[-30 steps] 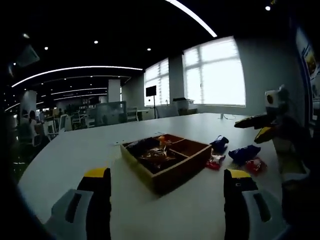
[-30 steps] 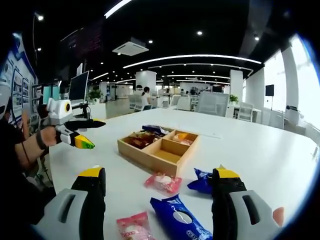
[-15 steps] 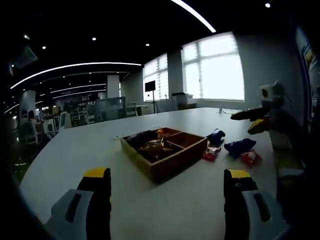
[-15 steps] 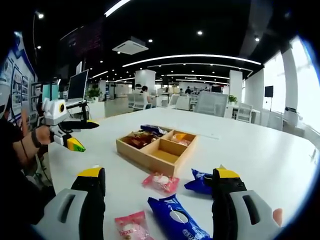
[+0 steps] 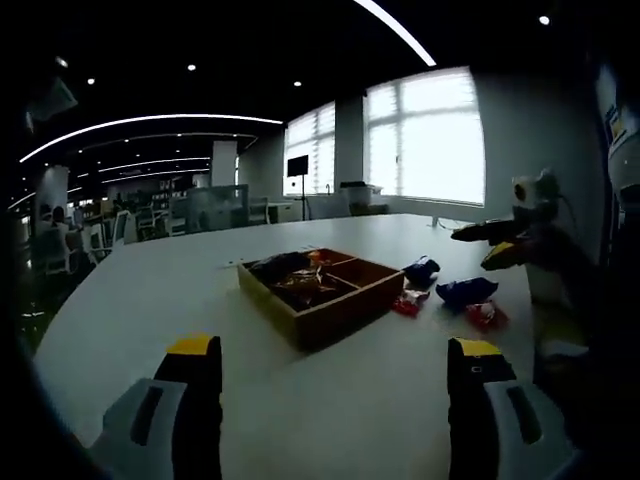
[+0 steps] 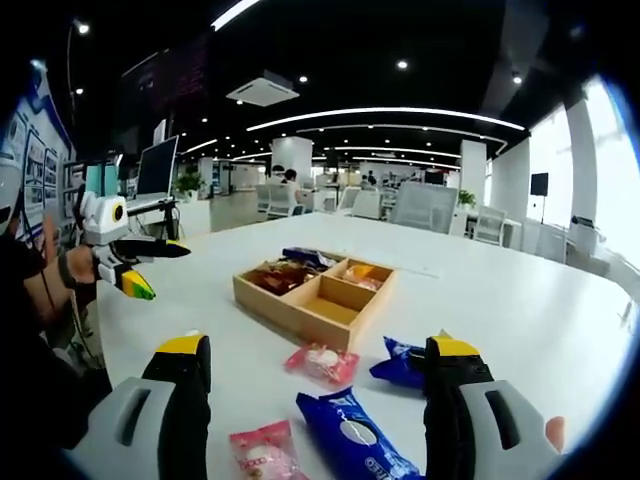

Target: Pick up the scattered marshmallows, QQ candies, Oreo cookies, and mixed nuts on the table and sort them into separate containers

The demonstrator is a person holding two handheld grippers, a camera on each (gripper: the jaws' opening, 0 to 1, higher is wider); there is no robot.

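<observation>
1. Right hand-held gripper: jaws spread wide, empty, held above the loose packets, apparently ready to pick one.
2. Left hand-held gripper: jaws apart, empty, well back from the tray.
3. Wooden divided tray sits mid-desk, partly filled.
4. Blue cookie packet and pink sweet packets lie unsorted on the desk just beside the tray.

Wooden tray, blue Oreo packet, pink packets, white table

Right gripper with black jaws, yellow tips, grey shells, left gripper beyond the wooden tray white-bodied, yellow-green tipped, dark wristband
</observation>
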